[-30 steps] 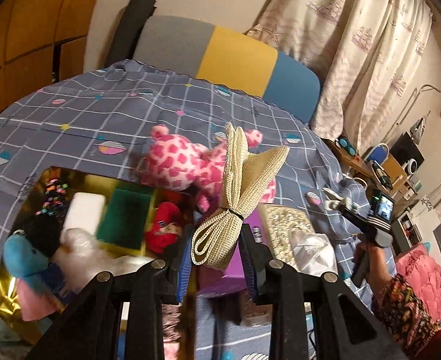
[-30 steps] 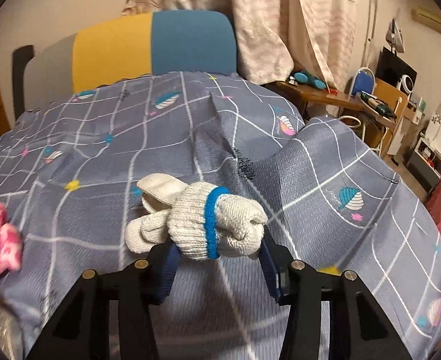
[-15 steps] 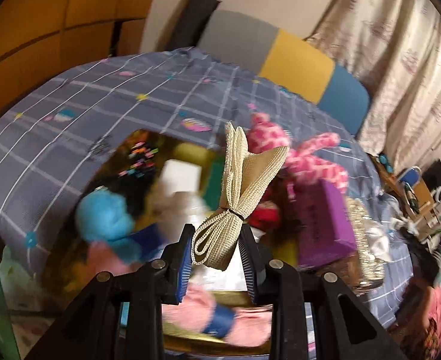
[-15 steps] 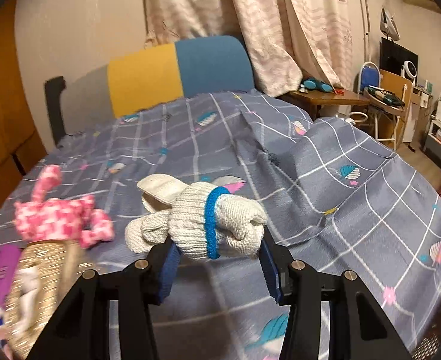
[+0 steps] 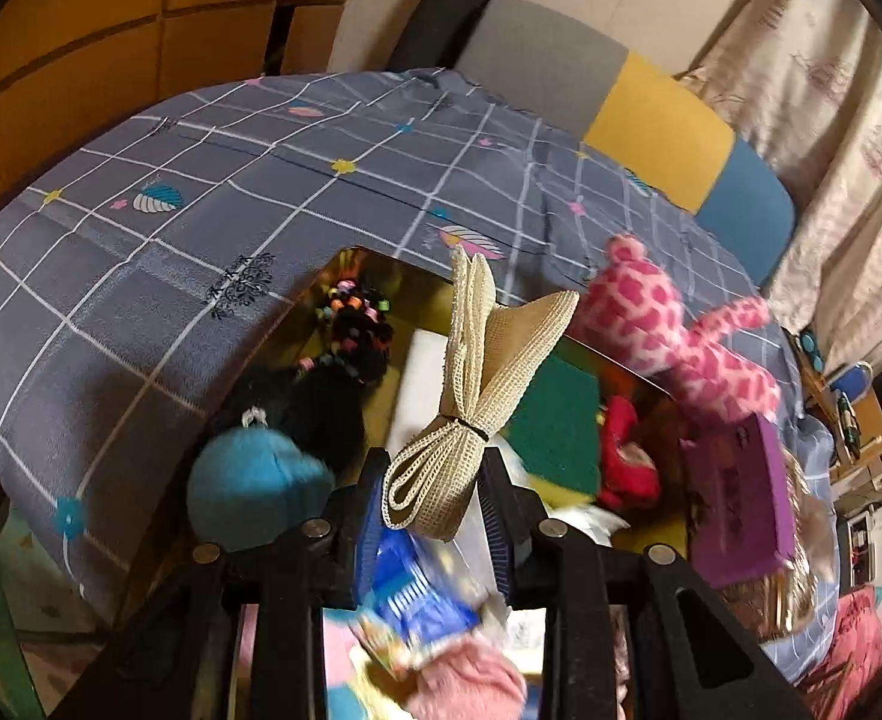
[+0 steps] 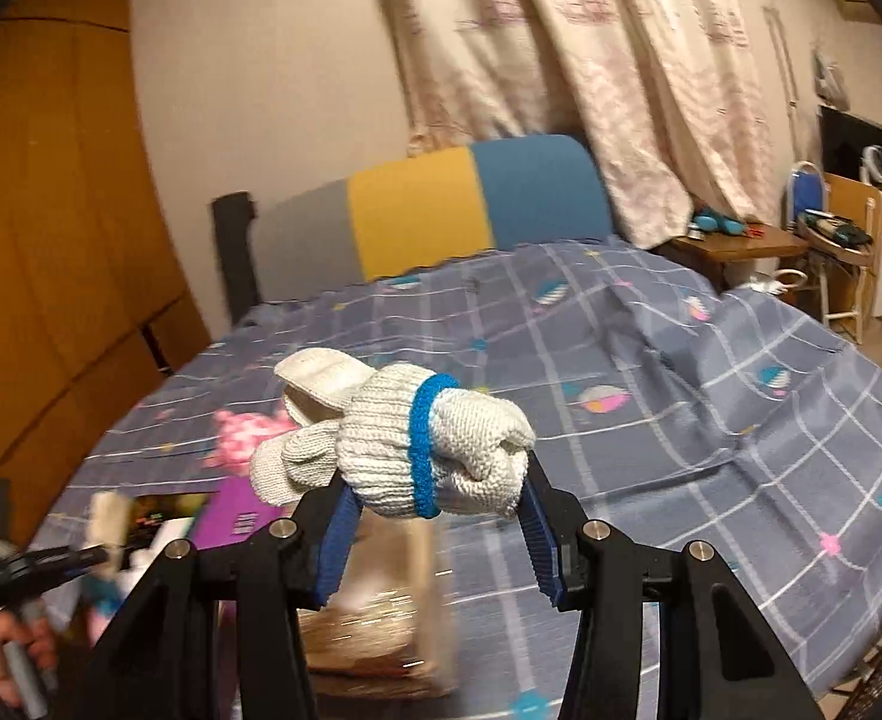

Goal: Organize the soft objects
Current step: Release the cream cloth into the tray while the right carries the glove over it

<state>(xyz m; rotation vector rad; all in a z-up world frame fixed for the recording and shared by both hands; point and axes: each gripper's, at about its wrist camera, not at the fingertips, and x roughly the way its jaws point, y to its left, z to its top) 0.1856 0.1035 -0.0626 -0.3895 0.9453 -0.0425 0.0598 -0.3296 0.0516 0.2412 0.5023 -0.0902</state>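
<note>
My left gripper is shut on a bundled beige mesh cloth and holds it above a gold box full of soft things: a blue plush ball, a black fuzzy toy, a green sponge, a red plush. A pink spotted plush lies on the bed past the box. My right gripper is shut on a rolled white knit glove with a blue band, held above the bed. The left gripper also shows in the right wrist view.
A purple box stands right of the gold box, on a glittery gold box. The bed has a grey checked cover and a grey, yellow and blue headboard. A wooden wardrobe is on the left; a cluttered desk is on the right.
My left gripper has swung left over the gold box with the mesh cloth. My right gripper has turned left toward the boxes, still holding the glove.
</note>
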